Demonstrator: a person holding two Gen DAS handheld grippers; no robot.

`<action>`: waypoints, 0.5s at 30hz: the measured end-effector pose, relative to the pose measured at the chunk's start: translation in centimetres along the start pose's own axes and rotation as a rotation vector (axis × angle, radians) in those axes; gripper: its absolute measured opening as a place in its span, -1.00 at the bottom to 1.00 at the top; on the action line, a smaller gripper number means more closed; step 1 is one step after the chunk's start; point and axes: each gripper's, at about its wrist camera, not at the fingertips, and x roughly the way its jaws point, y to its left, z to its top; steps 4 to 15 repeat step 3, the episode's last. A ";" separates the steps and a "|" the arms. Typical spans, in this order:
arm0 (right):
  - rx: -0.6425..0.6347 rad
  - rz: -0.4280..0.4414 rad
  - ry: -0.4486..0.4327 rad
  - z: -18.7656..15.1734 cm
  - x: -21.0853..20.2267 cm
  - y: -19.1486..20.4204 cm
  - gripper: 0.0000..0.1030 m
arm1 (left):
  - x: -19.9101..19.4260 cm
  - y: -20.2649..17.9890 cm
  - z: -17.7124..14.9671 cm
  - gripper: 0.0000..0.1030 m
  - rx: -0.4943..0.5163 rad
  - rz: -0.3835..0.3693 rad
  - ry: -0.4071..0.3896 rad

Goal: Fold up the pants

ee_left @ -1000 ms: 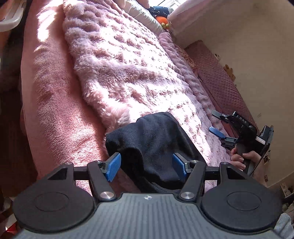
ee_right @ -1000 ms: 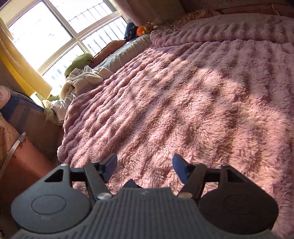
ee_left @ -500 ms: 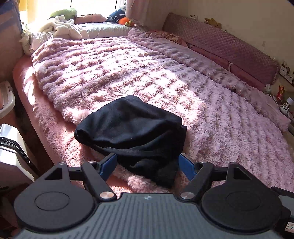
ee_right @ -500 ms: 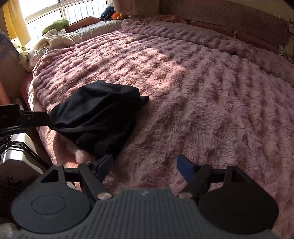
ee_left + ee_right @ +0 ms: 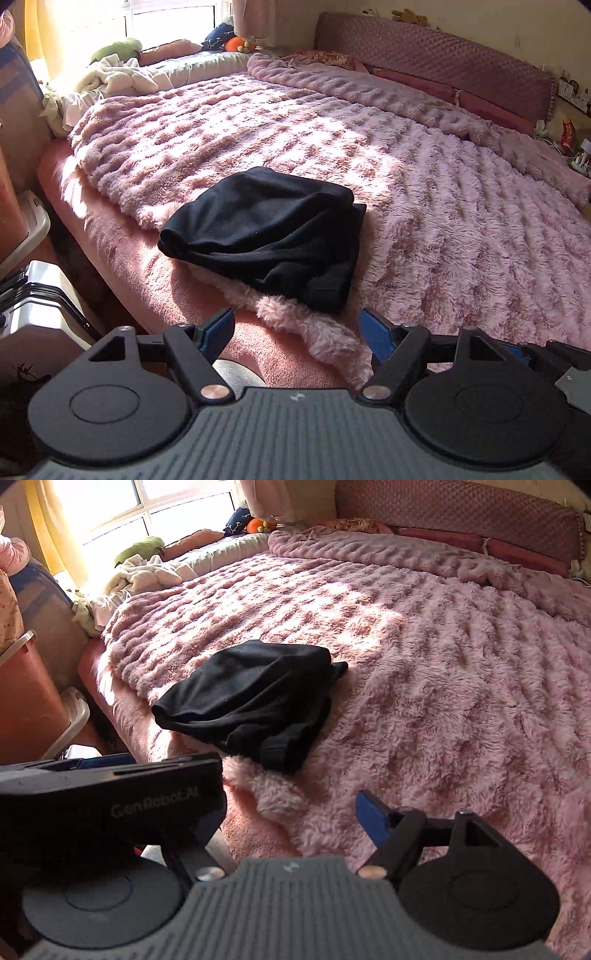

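Black fleece-like pants lie folded into a soft, thick bundle on the near left part of the bed, resting on the edge of a shaggy pink blanket whose pile is ridged in rows and lit in patches by the sun; a ribbed cuff sticks out at the bundle's near corner, and beneath the blanket a smoother, short-napped pink sheet covers the mattress edge. Neither gripper touches the pants. The left gripper is held short of the bundle with its blue-padded fingers wide apart after just opening, nothing between them. The right gripper also has its fingers spread, having just opened a little, and is empty; only its right blue finger shows, since the black body of the left gripper, printed with pale lettering, blocks the other side. The left view alone shows a white folded rack-like object on the floor by the bed and cluttered small items past the end of the quilted headboard. The right view alone shows a reddish bin with a pale rim; what it holds cannot be seen. Both views take in the window ledge with crumpled white cloth, a green soft toy and an orange one
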 end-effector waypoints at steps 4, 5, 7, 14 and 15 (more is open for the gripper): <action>-0.016 -0.005 -0.004 0.0 0.0 0.2 0.40 | -0.1 0.0 -0.1 0.74 -0.001 -0.004 0.004; -0.016 -0.005 -0.004 0.0 0.0 0.2 0.40 | -0.1 0.0 -0.1 0.74 -0.001 -0.004 0.004; -0.016 -0.005 -0.004 0.0 0.0 0.2 0.40 | -0.1 0.0 -0.1 0.74 -0.001 -0.004 0.004; -0.016 -0.005 -0.004 0.0 0.0 0.2 0.40 | -0.1 0.0 -0.1 0.74 -0.001 -0.004 0.004; -0.016 -0.005 -0.004 0.0 0.0 0.2 0.40 | -0.1 0.0 -0.1 0.74 -0.001 -0.004 0.004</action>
